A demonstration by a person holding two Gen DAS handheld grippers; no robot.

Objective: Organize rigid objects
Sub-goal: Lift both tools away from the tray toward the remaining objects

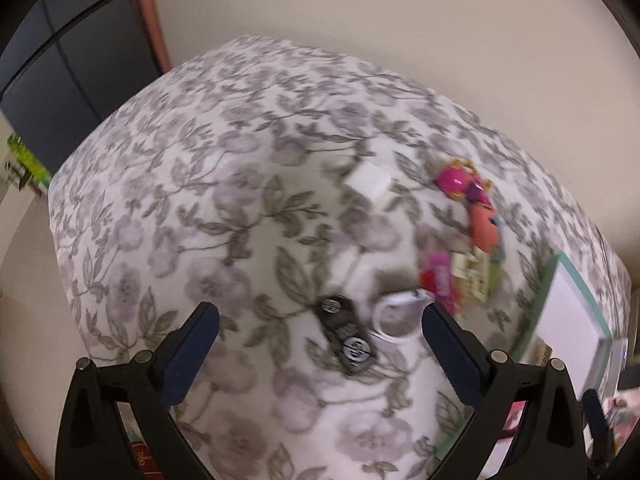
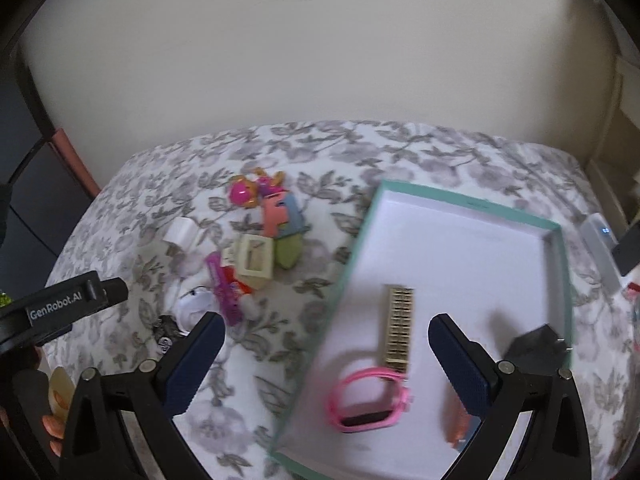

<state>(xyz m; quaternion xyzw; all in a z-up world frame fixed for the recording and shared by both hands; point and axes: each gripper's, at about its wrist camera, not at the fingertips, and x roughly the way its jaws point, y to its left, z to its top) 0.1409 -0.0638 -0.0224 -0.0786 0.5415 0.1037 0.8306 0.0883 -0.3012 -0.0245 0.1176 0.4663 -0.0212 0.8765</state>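
The only clear writing was "GenRobot.AI", white on the black body of the left gripper [image 2: 80, 304], which reached into the left edge of the right wrist view. The two round caps of a black item [image 1: 346, 330] in the lower middle of the left wrist view carried silver logos too blurred to read.

The left gripper [image 1: 320, 354] had its fingers spread wide with nothing between them, above the black item and a white looped piece [image 1: 398, 314] that lay just beside the right fingertip. The right gripper [image 2: 326, 358] also had its fingers well apart and empty, straddling the teal-rimmed box [image 2: 472, 202] near its left wall.

The floral cloth [image 1: 208, 184] was bare across the upper left of the left wrist view, leaving open room there; it ended against a plain wall at the top. A white block [image 1: 368, 182] lay apart, centre right.

The toy pile [image 2: 260, 236], with a pink ball, coloured letters and a cream cube, sat left of the box in the right wrist view and at the right side of the left one. Only the right wrist view showed the box's inside: a pink watch [image 2: 370, 402], a tan ridged bar [image 2: 398, 328] touching its strap, a black plug [image 2: 536, 342] by the right wall, and an orange piece partly hidden behind the right finger. The left wrist view caught only the box's corner [image 1: 576, 292].
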